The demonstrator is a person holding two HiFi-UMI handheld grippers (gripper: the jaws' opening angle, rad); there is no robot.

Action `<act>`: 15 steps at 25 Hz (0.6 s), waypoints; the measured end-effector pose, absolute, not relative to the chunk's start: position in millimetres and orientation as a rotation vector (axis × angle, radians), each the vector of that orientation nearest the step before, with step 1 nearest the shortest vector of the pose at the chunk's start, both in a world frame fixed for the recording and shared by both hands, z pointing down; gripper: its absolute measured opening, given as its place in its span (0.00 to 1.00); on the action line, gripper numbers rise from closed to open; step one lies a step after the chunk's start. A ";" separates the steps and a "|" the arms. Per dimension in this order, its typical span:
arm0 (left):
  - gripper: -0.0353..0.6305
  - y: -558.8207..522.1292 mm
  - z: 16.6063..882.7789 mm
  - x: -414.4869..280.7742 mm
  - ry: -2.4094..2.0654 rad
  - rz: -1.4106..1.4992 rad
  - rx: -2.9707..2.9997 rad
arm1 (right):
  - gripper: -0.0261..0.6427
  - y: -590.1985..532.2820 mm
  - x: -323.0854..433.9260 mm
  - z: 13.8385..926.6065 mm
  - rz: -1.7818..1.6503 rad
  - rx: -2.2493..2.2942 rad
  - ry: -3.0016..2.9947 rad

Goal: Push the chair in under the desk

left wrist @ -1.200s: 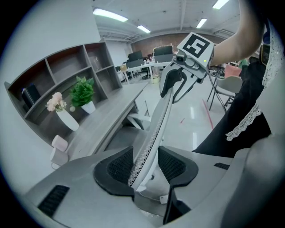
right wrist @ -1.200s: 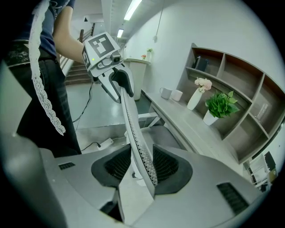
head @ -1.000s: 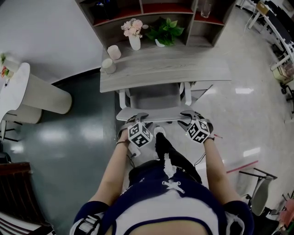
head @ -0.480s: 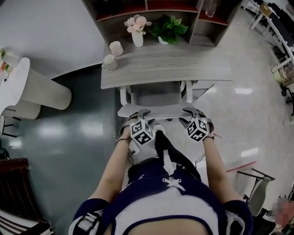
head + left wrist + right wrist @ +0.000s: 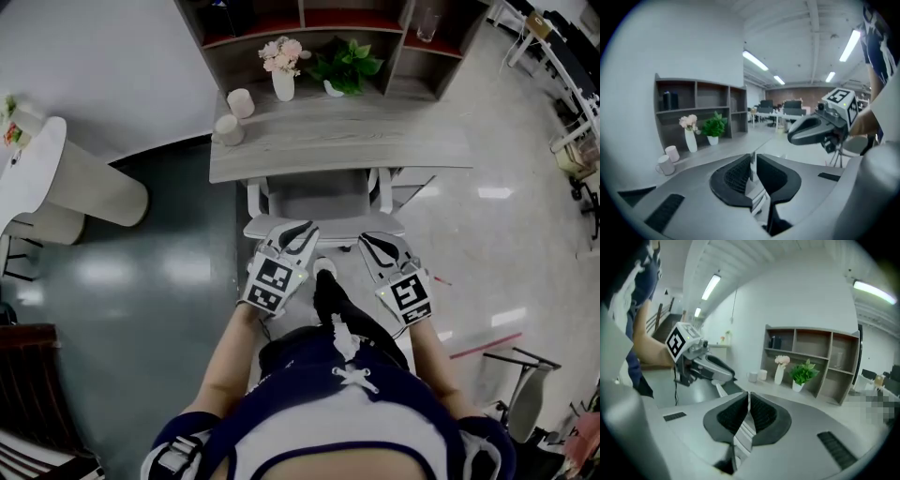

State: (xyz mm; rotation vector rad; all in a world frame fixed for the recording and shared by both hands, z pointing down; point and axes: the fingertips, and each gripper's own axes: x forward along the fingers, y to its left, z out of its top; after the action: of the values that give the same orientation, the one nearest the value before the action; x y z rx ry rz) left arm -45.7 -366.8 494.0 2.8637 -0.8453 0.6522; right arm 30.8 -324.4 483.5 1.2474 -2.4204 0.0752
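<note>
The white chair (image 5: 319, 225) stands with its seat tucked beneath the grey wooden desk (image 5: 342, 145), and only its backrest top and arm posts show. My left gripper (image 5: 298, 230) hovers just behind the backrest's left half, tilted upward. Its jaws are closing to a narrow gap with nothing between them (image 5: 753, 159). My right gripper (image 5: 377, 242) hangs behind the right half, also off the chair, with its pads closing until they meet on nothing (image 5: 748, 401). Each gripper view shows the other gripper (image 5: 818, 130) (image 5: 704, 363) in the air beside it.
On the desk stand a vase of flowers (image 5: 283, 73), a potted plant (image 5: 349, 64) and two pale cups (image 5: 234, 114), with a shelf unit (image 5: 309, 19) behind. A round white table (image 5: 37, 178) is at the left. The person's shoe (image 5: 324, 274) sits just behind the chair.
Both grippers have come off the chair's backrest, drawn back toward the person and tipped upward. Their jaws have narrowed. The chair has stayed put under the desk.
</note>
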 end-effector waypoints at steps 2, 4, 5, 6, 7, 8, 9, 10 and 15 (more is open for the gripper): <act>0.07 -359.7 467.5 -45.0 -0.907 0.422 2.789 | 0.06 -318.0 16.8 459.2 0.057 1.270 -2.510; 0.07 -347.2 449.1 -44.1 -0.882 0.227 2.683 | 0.06 -312.5 4.7 440.2 0.046 1.288 -2.584; 0.07 -340.0 442.9 -44.1 -0.861 0.155 2.639 | 0.06 -309.5 -0.6 431.8 0.074 1.310 -2.618; 0.07 -332.7 438.9 -44.2 -0.845 0.108 2.609 | 0.06 -306.4 -5.2 424.6 0.110 1.334 -2.644; 0.07 -325.3 437.1 -44.2 -0.835 0.089 2.597 | 0.06 -303.3 -8.7 419.0 0.143 1.357 -2.663; 0.07 -318.2 437.1 -43.9 -0.834 0.098 2.601 | 0.06 -300.4 -10.9 415.2 0.173 1.379 -2.674; 0.07 -311.4 438.3 -43.4 -0.840 0.127 2.617 | 0.06 -297.8 -11.9 413.1 0.206 1.401 -2.679; 0.07 -305.0 440.0 -42.9 -0.849 0.163 2.638 | 0.06 -295.2 -11.9 412.1 0.238 1.419 -2.681; 0.07 -277.6 448.0 -40.5 -0.866 0.274 2.717 | 0.06 -277.9 -12.4 416.2 0.267 1.422 -2.651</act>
State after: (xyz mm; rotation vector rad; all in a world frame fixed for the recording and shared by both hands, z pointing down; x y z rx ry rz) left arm -40.5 -277.6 448.0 2.7174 -0.8664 0.2740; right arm -12.4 -277.9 416.2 1.4221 -2.6507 0.2669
